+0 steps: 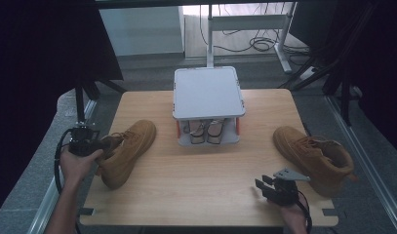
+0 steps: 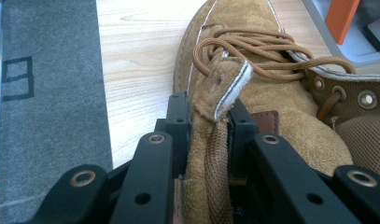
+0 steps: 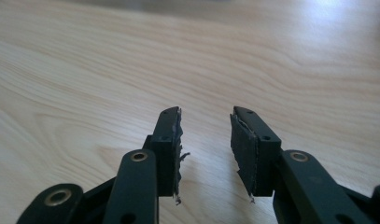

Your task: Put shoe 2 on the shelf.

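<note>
Wooden table (image 1: 201, 170) bears two tan boots (image 1: 125, 151), one rack (image 1: 208, 92).

A: What sits at twelve o'clock on the tabletop (image 1: 206, 165)?
B: A small two-level rack (image 1: 208, 105) with a pale grey top and orange posts; a pair of shoes (image 1: 206, 131) rests on its lower shelf.
A: And at three o'clock?
B: A tan boot (image 1: 315, 156) lies near the edge. Beyond the rack, a white desk frame (image 1: 245, 24) stands over loose cables (image 1: 262, 44) on the floor.

One boot (image 1: 125, 151) lies left on the table (image 1: 201, 190), another boot (image 1: 315, 156) right, a rack (image 1: 208, 92) behind between them
</note>
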The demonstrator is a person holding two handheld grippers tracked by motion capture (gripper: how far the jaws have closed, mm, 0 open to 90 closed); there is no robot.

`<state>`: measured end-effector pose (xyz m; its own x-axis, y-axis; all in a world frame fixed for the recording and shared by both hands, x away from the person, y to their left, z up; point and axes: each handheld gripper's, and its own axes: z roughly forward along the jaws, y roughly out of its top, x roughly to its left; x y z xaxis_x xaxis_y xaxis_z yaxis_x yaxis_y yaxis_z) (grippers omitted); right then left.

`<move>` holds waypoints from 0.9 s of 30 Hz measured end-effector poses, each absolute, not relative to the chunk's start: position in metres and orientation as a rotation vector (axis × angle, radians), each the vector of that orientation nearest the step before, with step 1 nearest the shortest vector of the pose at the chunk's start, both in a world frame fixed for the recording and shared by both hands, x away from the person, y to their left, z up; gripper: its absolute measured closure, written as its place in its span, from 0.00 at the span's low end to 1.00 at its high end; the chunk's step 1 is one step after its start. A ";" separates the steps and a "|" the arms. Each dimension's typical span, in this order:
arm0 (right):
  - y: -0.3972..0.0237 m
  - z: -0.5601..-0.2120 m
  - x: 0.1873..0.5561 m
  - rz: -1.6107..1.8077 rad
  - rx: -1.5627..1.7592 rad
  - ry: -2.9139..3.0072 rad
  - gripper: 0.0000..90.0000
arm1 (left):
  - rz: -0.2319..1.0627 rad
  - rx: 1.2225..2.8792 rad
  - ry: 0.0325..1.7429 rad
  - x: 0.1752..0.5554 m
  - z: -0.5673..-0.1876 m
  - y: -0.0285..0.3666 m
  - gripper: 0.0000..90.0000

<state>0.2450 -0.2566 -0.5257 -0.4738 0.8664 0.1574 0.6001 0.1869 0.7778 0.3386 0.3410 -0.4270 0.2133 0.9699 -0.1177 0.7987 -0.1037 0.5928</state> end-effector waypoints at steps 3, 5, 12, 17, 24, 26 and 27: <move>-0.256 -0.513 0.242 1.244 1.349 2.139 0.69 | 0.408 1.940 1.632 0.338 -0.427 0.341 0.84; -0.258 -0.502 0.240 1.271 1.316 2.129 0.68 | 0.408 1.938 1.629 0.338 -0.427 0.342 0.84; -0.280 -0.454 0.240 1.330 1.249 2.043 0.60 | 0.399 1.924 1.632 0.338 -0.428 0.343 0.84; -0.306 -0.424 0.243 1.318 1.247 1.970 0.58 | 0.400 1.923 1.628 0.338 -0.428 0.343 0.84; -0.347 -0.398 0.256 1.265 1.297 1.889 0.58 | 0.401 1.918 1.627 0.337 -0.428 0.343 0.85; -0.357 -0.393 0.260 1.227 1.313 1.856 0.57 | 0.401 1.918 1.628 0.337 -0.428 0.343 0.84; -0.363 -0.392 0.262 1.210 1.321 1.840 0.57 | 0.402 1.918 1.628 0.337 -0.428 0.343 0.85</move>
